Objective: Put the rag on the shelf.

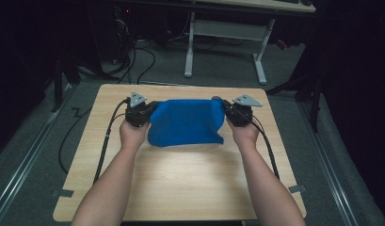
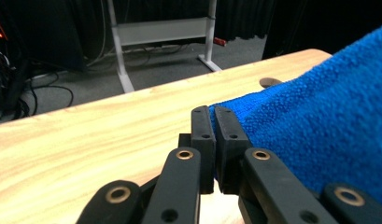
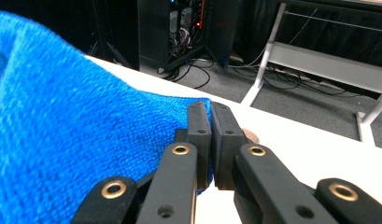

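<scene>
A light wooden table (image 1: pixel 180 188) takes up the middle and lower part of the high view, with grey floor around it and a white-legged desk frame (image 1: pixel 260 61) in the upper middle of the frame. At the table's far centre hangs a blue terry towel (image 1: pixel 186 121), stretched between the two tools: its upper edge runs nearly straight from one to the other, and its lower edge droops toward the tabletop, with one corner trailing at the lower right of the cloth. The person's forearms rise from the bottom edge of the frame, each hand wrapped round a tool. The left gripper (image 1: pixel 139 112) sits at the towel's left top corner, and in the left gripper view its jaws are pressed together with the towel's corner pinched between them. The right gripper (image 1: pixel 238 112) mirrors it at the right top corner; in the right gripper view its jaws are likewise clamped on the cloth, holding only a thin margin of the edge. That thin bite is the likely weak point: a sharp pull apart or a quick lift could drag the fabric out of one pair of jaws and let that side collapse. Uneven motion of the two hands could also skew the cloth or drag its trailing corner across the wood, bunching it.
</scene>
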A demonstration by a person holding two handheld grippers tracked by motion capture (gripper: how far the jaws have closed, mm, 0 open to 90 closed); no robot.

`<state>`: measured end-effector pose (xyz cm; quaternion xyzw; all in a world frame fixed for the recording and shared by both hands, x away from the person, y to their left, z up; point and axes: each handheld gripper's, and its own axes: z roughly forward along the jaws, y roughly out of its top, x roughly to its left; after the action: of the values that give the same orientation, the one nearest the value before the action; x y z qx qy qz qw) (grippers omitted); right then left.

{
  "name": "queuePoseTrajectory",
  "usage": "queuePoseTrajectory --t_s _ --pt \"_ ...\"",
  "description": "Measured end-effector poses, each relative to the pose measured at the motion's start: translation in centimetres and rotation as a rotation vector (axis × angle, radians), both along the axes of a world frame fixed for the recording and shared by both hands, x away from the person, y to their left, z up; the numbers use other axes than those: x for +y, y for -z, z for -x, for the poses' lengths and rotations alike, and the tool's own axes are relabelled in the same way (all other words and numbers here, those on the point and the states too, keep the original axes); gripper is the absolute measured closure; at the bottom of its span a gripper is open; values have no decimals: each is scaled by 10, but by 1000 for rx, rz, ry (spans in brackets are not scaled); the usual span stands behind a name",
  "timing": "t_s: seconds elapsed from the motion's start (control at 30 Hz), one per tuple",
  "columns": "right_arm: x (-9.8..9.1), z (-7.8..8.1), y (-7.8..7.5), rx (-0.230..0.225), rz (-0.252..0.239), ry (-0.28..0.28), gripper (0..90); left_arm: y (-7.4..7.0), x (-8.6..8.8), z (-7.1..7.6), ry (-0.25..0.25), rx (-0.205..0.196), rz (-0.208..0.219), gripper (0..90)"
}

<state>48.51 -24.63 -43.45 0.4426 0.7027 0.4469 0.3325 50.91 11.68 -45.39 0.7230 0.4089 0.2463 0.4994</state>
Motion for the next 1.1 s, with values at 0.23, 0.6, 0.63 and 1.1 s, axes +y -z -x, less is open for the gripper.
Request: queuePoseTrajectory --t_s 0.23,0.6,0.63,1.1 --pt "3 -1 11 16 -13 -7 885 12 0 1 25 23 4 877" --pt "8 -3 28 54 -12 -20 884 34 -8 1 56 74 -7 876" --pt "9 -2 29 60 -12 -20 884 36 -8 1 60 79 -8 877" --pt "9 -2 54 115 -9 -12 883 51 -9 6 60 110 -24 876"
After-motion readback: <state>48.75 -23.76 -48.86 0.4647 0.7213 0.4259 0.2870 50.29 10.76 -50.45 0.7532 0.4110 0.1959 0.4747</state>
